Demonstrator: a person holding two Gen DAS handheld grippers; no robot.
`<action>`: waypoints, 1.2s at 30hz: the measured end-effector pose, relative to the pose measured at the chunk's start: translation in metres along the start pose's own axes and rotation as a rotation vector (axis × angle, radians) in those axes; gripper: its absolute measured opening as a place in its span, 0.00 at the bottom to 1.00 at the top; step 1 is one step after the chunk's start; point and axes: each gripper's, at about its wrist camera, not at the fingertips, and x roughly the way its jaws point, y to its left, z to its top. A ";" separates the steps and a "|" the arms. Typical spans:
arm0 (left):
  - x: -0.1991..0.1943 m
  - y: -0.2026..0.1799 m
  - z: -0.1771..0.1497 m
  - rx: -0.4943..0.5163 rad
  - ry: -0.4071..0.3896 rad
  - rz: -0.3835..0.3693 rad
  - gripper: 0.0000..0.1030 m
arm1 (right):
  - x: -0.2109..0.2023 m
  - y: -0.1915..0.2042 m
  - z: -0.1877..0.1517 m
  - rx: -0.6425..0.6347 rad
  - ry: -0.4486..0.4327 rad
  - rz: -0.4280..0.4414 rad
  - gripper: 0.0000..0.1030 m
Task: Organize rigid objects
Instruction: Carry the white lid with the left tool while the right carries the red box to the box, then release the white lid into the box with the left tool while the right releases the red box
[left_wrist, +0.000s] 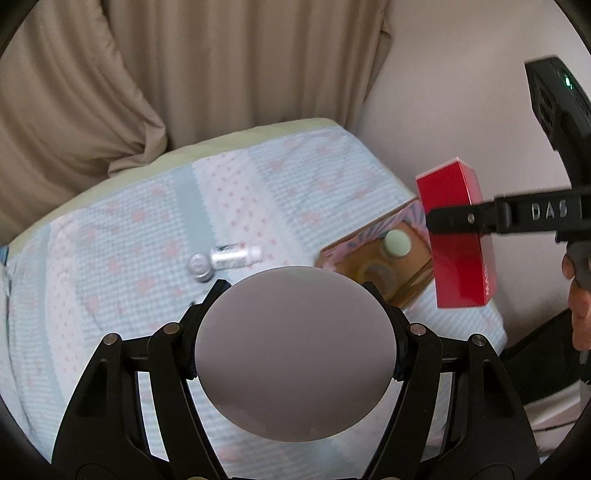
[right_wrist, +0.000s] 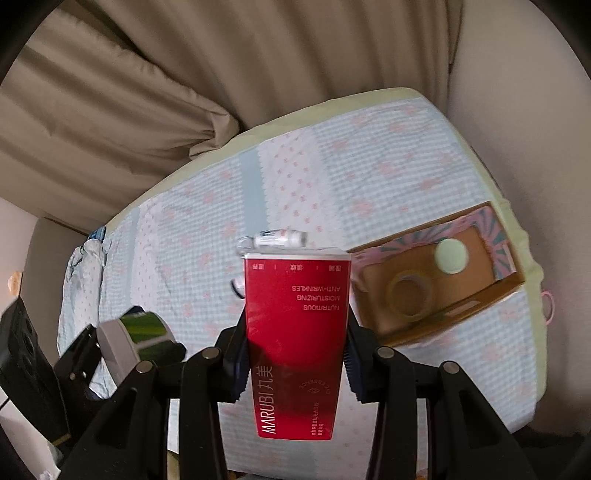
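Observation:
My right gripper is shut on a red carton printed with white lettering and holds it in the air above the bed. In the left wrist view the same red carton hangs at the right, over the edge of an open cardboard box. My left gripper is shut on a round can whose grey end faces the camera. From the right wrist the can shows a green label. A small white bottle lies on the bedcover beside a silver jar.
The cardboard box, with pink patterned flaps, holds a pale green round lid and a roll of clear tape. A checked bedcover covers the bed. Beige curtains hang behind it. A wall runs along the bed's right side.

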 end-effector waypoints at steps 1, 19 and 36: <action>0.005 -0.012 0.005 -0.009 -0.001 0.004 0.66 | -0.003 -0.014 0.003 -0.007 0.002 0.000 0.38; 0.152 -0.150 0.061 -0.147 0.111 -0.009 0.66 | 0.025 -0.228 0.063 -0.010 0.108 -0.056 0.38; 0.304 -0.166 0.027 -0.157 0.336 -0.001 0.39 | 0.151 -0.308 0.056 0.006 0.210 -0.022 0.38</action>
